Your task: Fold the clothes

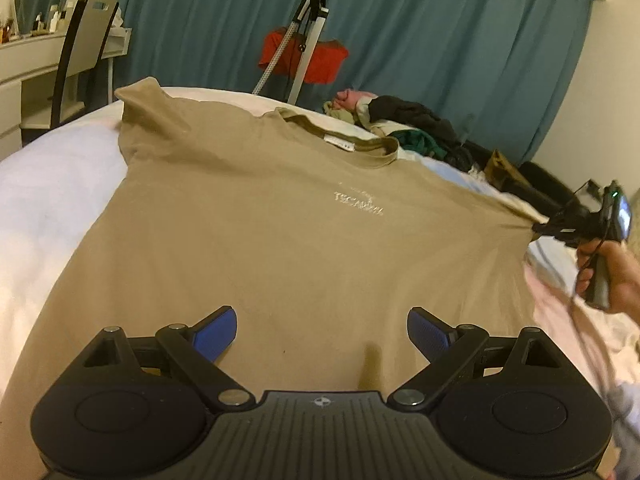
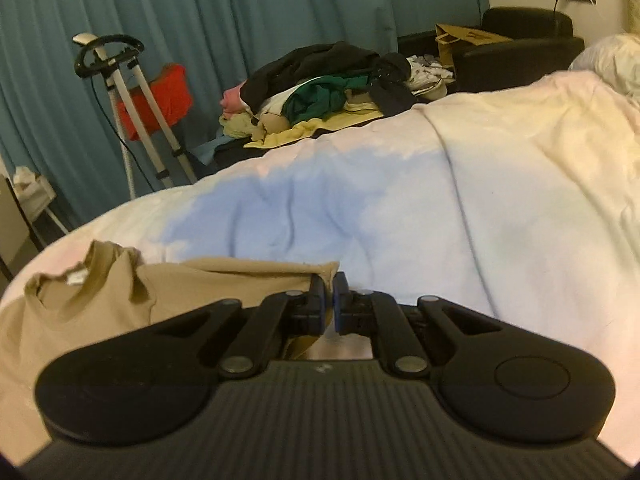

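A tan T-shirt [image 1: 280,224] lies spread face up on the white bed [image 1: 52,200], collar toward the far side. My left gripper [image 1: 322,334] is open and empty, just above the shirt's lower middle. My right gripper [image 2: 329,290] is shut on the tip of the shirt's right sleeve [image 2: 320,270] and pulls it taut sideways. The right gripper also shows in the left wrist view [image 1: 548,226], held by a hand. The shirt's collar shows in the right wrist view [image 2: 76,280].
A pile of unfolded clothes [image 2: 332,80] lies at the bed's far side. A garment steamer stand [image 1: 300,40] with a red garment stands before teal curtains [image 1: 440,40]. A desk and chair [image 1: 80,52] stand at left. A black armchair [image 2: 520,48] stands at right.
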Motion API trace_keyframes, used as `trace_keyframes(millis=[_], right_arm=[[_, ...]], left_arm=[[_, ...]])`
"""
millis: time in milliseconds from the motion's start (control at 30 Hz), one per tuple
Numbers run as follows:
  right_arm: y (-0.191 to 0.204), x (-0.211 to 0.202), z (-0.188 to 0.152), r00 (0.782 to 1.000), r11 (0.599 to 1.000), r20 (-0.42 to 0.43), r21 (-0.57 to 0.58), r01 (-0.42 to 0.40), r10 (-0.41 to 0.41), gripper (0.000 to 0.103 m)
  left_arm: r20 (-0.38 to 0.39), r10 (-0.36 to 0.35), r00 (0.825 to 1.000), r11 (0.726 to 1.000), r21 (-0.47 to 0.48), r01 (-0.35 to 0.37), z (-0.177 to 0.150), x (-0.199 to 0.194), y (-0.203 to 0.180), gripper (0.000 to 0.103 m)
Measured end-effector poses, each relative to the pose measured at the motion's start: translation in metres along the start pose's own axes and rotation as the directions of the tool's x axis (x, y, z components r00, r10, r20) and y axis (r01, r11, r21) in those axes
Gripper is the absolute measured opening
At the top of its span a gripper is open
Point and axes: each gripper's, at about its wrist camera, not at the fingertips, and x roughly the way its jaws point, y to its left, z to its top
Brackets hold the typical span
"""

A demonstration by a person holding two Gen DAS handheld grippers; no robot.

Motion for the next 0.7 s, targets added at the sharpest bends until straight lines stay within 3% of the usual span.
trace_keyframes(millis=[67, 133, 200, 233, 333, 467, 633, 700], right_arm=[[0.001, -0.005, -0.007, 1.0, 0.999, 0.003, 0.042, 0.014, -0.014, 0.021], [0.004, -0.011, -0.016, 0.999, 0.995, 0.003, 0.093, 0.032, -0.033, 0.04], [0.005, -0.022, -0.028, 1.0, 0.988, 0.022, 0.153, 0.009, -0.012, 0.084], [0.006, -0.029, -0.034, 0.999, 0.983, 0.036, 0.184, -0.01, 0.004, 0.089], [0.005, -0.037, -0.053, 0.991, 0.948, 0.058, 0.292, -0.13, 0.119, 0.088], [0.011, -0.004, -0.067, 0.959, 0.89, -0.048, 0.387, -0.242, 0.281, 0.088], [0.03, 0.034, -0.059, 0.96, 0.907, 0.004, 0.328, -0.265, 0.279, 0.087], [0.038, 0.055, -0.048, 0.962, 0.91, 0.032, 0.318, -0.267, 0.271, 0.074]], left_arm=[[0.004, 0.002, 1.0, 1.0, 0.014, -0.002, 0.0, -0.002, 0.0, 0.094], [0.008, 0.004, 1.0, 1.0, 0.028, -0.005, -0.001, -0.004, -0.001, 0.094], [0.015, 0.012, 1.0, 0.999, 0.039, -0.013, -0.001, -0.006, -0.001, 0.094], [0.019, 0.017, 1.0, 0.999, 0.045, -0.018, -0.002, -0.007, -0.002, 0.094], [0.024, 0.028, 0.999, 0.999, 0.039, -0.029, -0.003, -0.01, 0.002, 0.094], [0.019, 0.01, 1.0, 1.0, -0.008, -0.01, -0.004, -0.015, 0.009, 0.094], [0.02, -0.006, 1.0, 1.0, -0.028, 0.006, -0.001, -0.01, 0.01, 0.095], [0.021, -0.009, 1.0, 0.999, -0.037, 0.01, 0.0, -0.005, 0.011, 0.095]])
